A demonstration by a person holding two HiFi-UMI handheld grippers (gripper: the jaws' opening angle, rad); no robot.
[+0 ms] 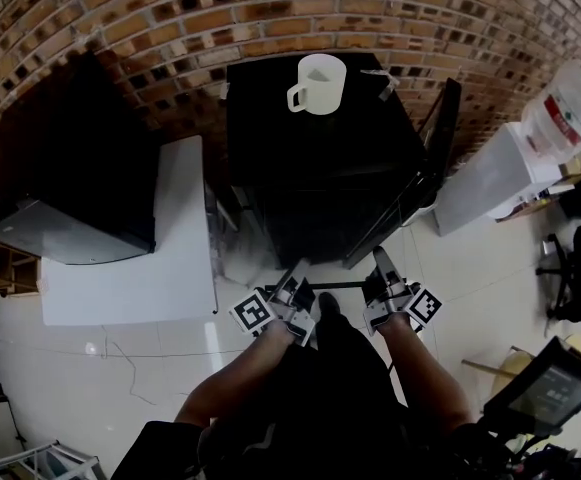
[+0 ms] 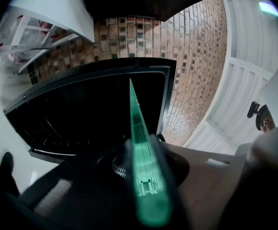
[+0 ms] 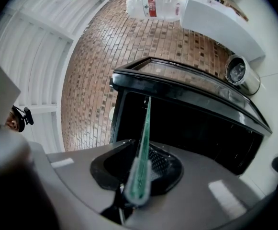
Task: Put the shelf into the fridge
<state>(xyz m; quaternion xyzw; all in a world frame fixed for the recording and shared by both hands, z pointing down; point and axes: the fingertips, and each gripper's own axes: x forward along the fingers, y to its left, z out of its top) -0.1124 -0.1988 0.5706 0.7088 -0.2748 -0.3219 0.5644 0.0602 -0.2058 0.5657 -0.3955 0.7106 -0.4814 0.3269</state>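
A clear, green-edged glass shelf [image 1: 335, 285] hangs level between my two grippers, just in front of the open black fridge [image 1: 320, 168]. My left gripper [image 1: 292, 298] is shut on its left edge. My right gripper [image 1: 378, 286] is shut on its right edge. In the left gripper view the shelf [image 2: 141, 143] runs edge-on out of the left gripper [image 2: 146, 169] toward the dark fridge opening [image 2: 81, 114]. The right gripper view shows the shelf [image 3: 143, 138] the same way, pinched in the right gripper [image 3: 139, 178] before the fridge [image 3: 191, 123]. The fridge door [image 1: 415, 188] stands open at the right.
A white mug [image 1: 315, 83] stands on top of the fridge. A white table [image 1: 150, 268] with a black box [image 1: 60, 188] is at the left. At the right are a white cabinet [image 1: 485, 178], a water bottle [image 1: 570, 103] and a metal bin [image 3: 241, 73]. Brick wall behind.
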